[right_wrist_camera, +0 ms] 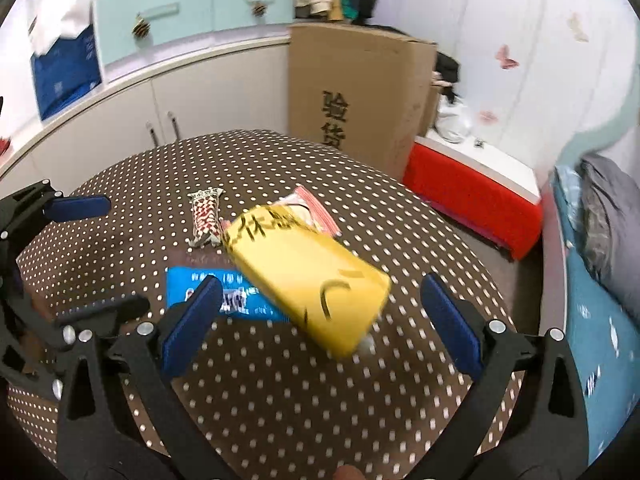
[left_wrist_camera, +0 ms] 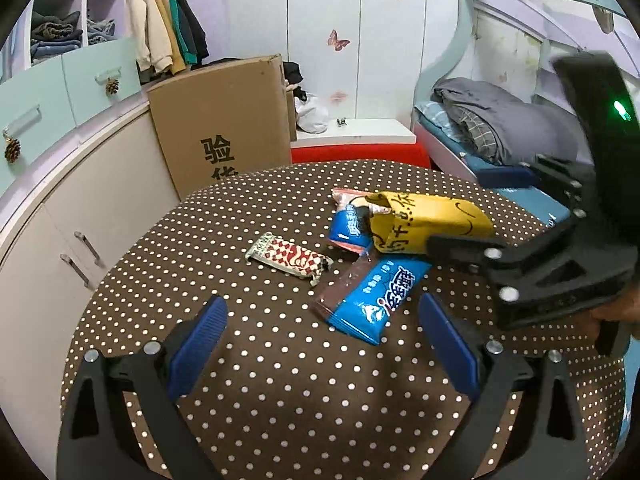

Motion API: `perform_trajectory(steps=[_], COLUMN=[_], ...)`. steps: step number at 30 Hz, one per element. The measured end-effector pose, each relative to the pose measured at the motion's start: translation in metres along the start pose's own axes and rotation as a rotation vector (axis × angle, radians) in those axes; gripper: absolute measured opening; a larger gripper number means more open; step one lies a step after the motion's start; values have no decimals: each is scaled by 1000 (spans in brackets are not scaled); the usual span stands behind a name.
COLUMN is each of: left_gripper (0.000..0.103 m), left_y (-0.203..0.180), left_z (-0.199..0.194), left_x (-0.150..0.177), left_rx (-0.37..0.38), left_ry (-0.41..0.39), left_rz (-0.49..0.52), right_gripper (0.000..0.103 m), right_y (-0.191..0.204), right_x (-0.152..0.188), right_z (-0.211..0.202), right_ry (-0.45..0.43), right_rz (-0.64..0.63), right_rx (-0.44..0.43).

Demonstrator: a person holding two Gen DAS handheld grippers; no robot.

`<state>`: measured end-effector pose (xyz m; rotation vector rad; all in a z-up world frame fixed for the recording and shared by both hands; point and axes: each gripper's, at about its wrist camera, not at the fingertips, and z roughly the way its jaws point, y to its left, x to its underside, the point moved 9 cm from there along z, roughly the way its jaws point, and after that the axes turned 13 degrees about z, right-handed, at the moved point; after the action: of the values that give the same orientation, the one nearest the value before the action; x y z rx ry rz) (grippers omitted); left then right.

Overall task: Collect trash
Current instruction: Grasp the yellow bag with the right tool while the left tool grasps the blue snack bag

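brown white-dotted tablecloth [left_wrist_camera: 280,380], yellow packet [left_wrist_camera: 432,220], blue wrapper [left_wrist_camera: 376,296].

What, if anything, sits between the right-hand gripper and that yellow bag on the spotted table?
Nothing visible. The right gripper is open, and the yellow bag lies just ahead of its fingers with only bare tablecloth between. The bag itself rests over a blue wrapper.

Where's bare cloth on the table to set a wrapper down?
Free: the near half of the table, between the left gripper and the wrappers, and the left side beyond the checkered wrapper. Crowded: centre-right, where the yellow bag overlaps the blue wrappers.
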<state>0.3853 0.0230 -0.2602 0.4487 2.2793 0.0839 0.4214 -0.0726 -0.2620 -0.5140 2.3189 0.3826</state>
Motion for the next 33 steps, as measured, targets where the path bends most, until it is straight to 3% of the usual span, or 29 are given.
perform_trajectory(steps=[1,3,6,9,16,21,26,31,33], left_gripper=[94,94,94,94,94,77,45,43,53], left_y=[-1,-4,-7,-11,-30,-42,-51,-58,-57], left_z=[2,8,14,20,45,57,56,48,49], left_x=[1,2,0,-4,-11,-10,-14,-7,-7], left_rx=[8,23,34,58,122,175,233,248,251], left_ry=[3,17,25,29,74,112,97,83,86], left_rz=[0,6,34,68,169,220,209,202,189], right_gripper=[91,51,48,46,44,44,44,44,44], right_y=[1,-3,-10,-26,-59,-53,-44,-47,-47], right_x=[-1,5,11,21,42,53,55,52,52], right_z=[5,17,8,-7,-43,-50,-45,-45,-45], right_ry=[17,73,45,22,-52,-85,-111,-124,-126], right_rz=[-6,16,90,172,523,539,511,544,544], right_rx=[-14,-38,-94,-76,-71,-22,12,3,8])
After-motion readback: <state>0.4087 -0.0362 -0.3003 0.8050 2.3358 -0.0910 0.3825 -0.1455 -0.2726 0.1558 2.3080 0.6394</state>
